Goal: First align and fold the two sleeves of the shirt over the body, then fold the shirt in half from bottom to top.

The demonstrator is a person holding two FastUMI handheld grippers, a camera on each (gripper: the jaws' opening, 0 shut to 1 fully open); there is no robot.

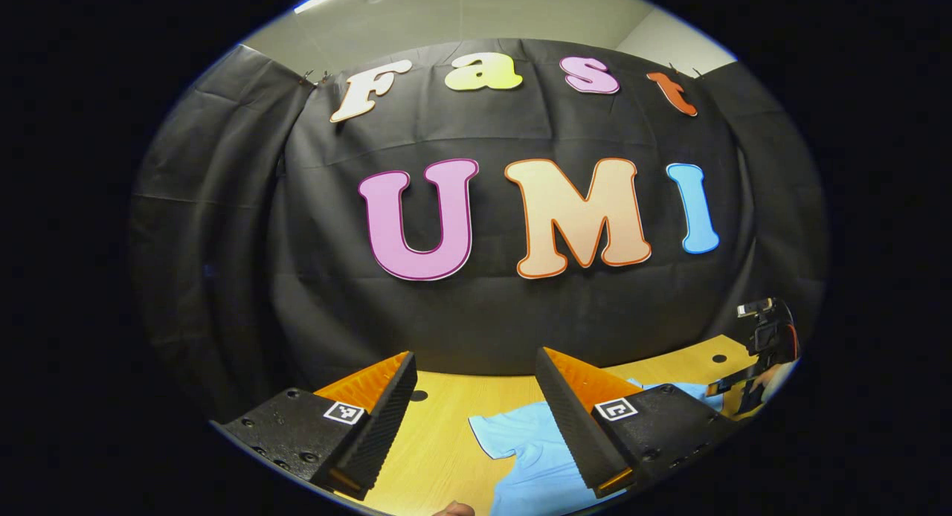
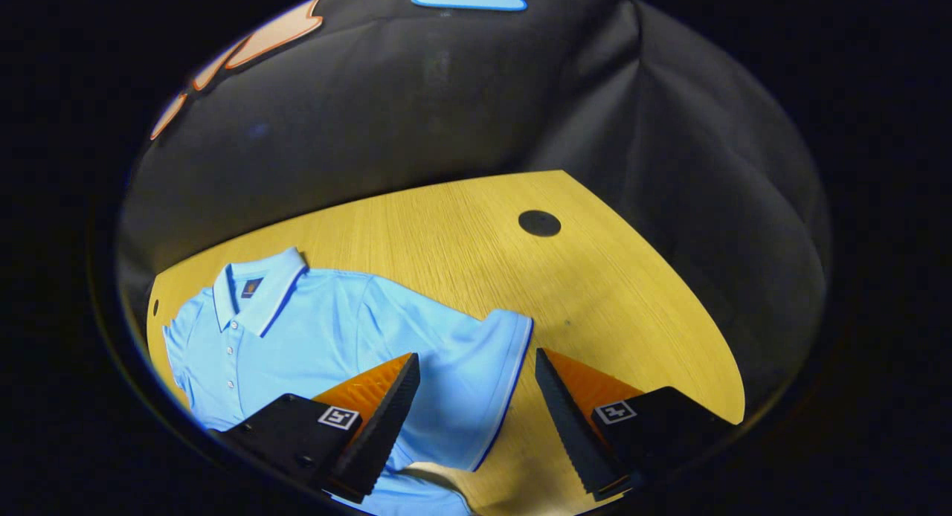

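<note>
A light blue polo shirt (image 2: 312,337) lies flat on the wooden table (image 2: 461,241), collar toward the booth wall. Its sleeve (image 2: 483,375) with a dark trimmed cuff spreads out to the right. My right gripper (image 2: 476,363) stands open just above that sleeve, the cuff edge between its fingers. In the left gripper view the other sleeve (image 1: 520,434) of the shirt shows low down. My left gripper (image 1: 476,363) is open above the table, nothing between its fingers, and points mostly at the wall. The right gripper (image 1: 766,337) with the hand holding it shows far right.
The table has a black round hole (image 2: 539,223) behind the sleeve and an angled right edge (image 2: 669,278). Black cloth wall (image 1: 476,300) closes the back. Another small hole (image 1: 419,395) sits between the left gripper's fingers. A fingertip (image 1: 454,509) peeks in at the bottom.
</note>
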